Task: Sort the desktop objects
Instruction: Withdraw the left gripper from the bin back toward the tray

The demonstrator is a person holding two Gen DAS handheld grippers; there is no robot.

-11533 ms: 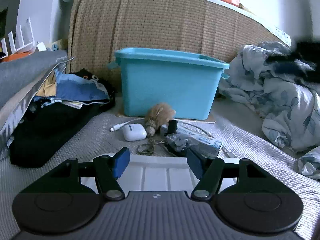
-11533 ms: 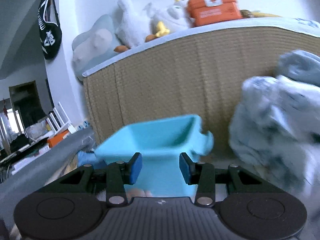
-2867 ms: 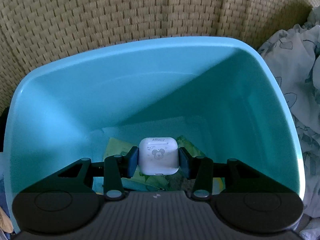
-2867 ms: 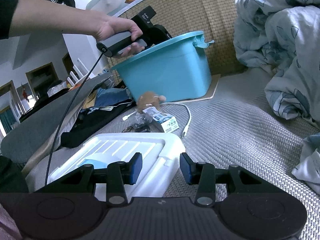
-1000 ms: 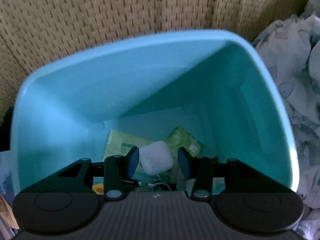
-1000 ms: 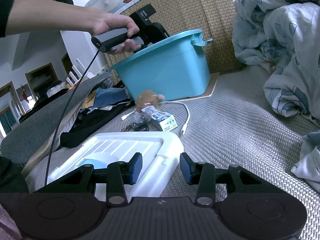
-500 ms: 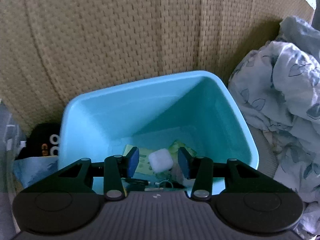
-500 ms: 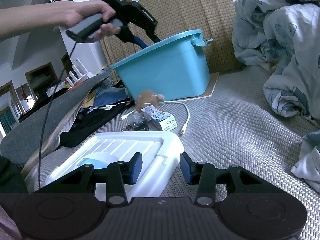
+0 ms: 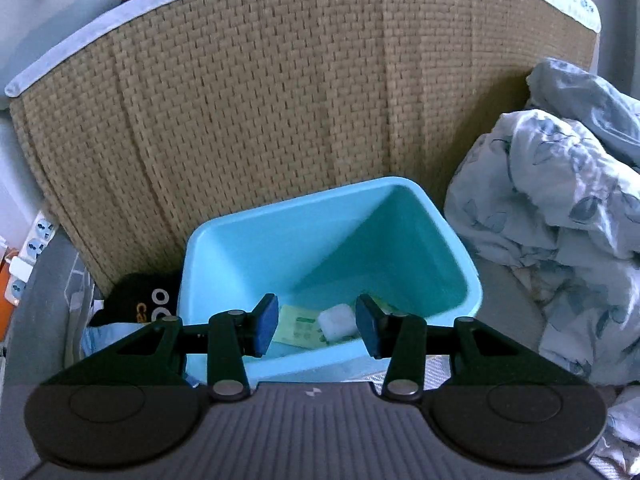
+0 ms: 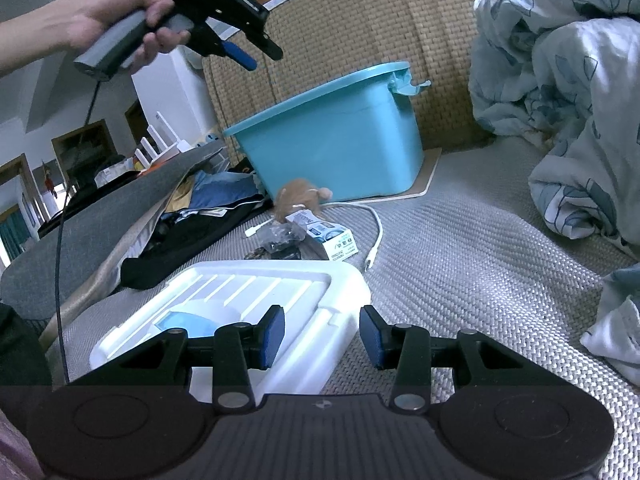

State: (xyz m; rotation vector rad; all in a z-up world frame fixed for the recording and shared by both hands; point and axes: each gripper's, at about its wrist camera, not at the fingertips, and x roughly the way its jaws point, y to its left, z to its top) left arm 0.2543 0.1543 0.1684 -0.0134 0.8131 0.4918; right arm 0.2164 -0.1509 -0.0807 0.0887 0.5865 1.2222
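Note:
A turquoise bin (image 9: 256, 256) stands against a woven headboard; it also shows in the right wrist view (image 10: 336, 140). A white earbud case (image 9: 337, 321) lies on its floor beside green packets (image 9: 298, 326). My left gripper (image 9: 316, 325) is open and empty, high above the bin; the right wrist view shows it (image 10: 256, 54) in a hand. My right gripper (image 10: 322, 338) is open and empty, low over a white lid (image 10: 256, 300). A brown plush (image 10: 302, 198), a small box (image 10: 330, 238), a black packet (image 10: 278, 238) and a white cable (image 10: 374, 236) lie in front of the bin.
A rumpled floral duvet (image 10: 560, 112) fills the right side, also in the left wrist view (image 9: 560, 240). Dark clothes (image 10: 192, 232) and a grey cushion (image 10: 92, 216) lie at the left. The woven headboard (image 9: 260, 120) rises behind the bin.
My left gripper let go of the earbud case into the bin, then rose up and back with its jaws open. My right gripper has not moved.

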